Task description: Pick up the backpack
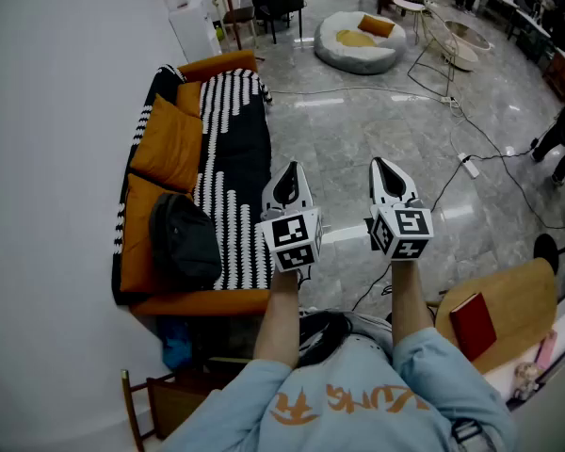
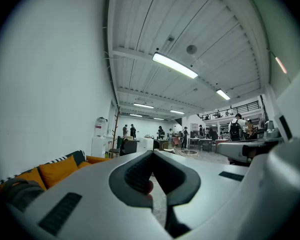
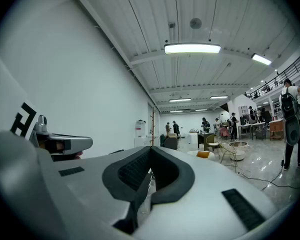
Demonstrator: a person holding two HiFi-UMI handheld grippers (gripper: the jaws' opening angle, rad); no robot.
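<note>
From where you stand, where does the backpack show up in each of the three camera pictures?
Head view: the backpack lies left of centre, on the near end of the sofa.
Left gripper view: the backpack is a dark bundle in the bottom-left corner, beside the orange cushion.
Right gripper view: not in it.
Shared landmark: the white water dispenser against the wall.
</note>
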